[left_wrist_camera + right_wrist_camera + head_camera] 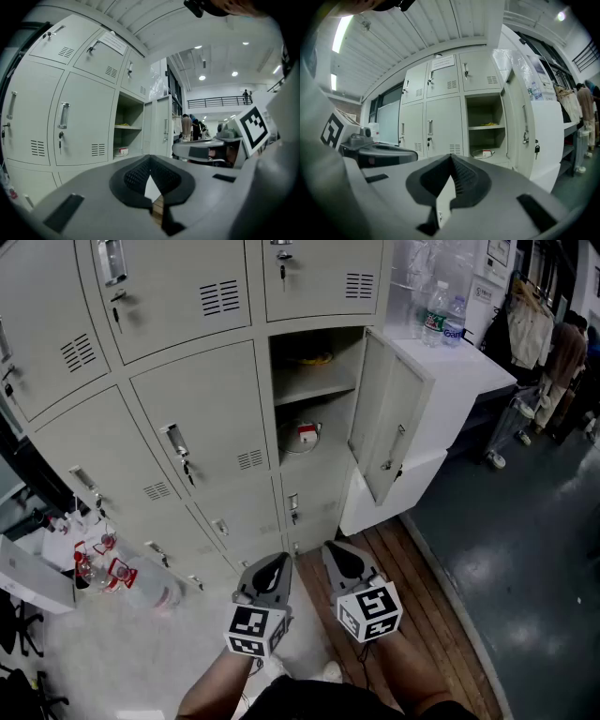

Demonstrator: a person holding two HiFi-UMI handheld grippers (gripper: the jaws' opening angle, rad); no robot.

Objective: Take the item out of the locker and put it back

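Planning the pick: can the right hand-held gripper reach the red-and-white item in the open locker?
Likely yes: the locker door stands wide and nothing blocks the red-and-white item, though the shut right hand-held gripper is well short.

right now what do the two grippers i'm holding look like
The left gripper and right gripper are matching light grey plastic shells that taper to a point. Each has a black recess lined with ribbed black pads. Each carries a white cube with black square markers: left cube, right cube. No cables show.
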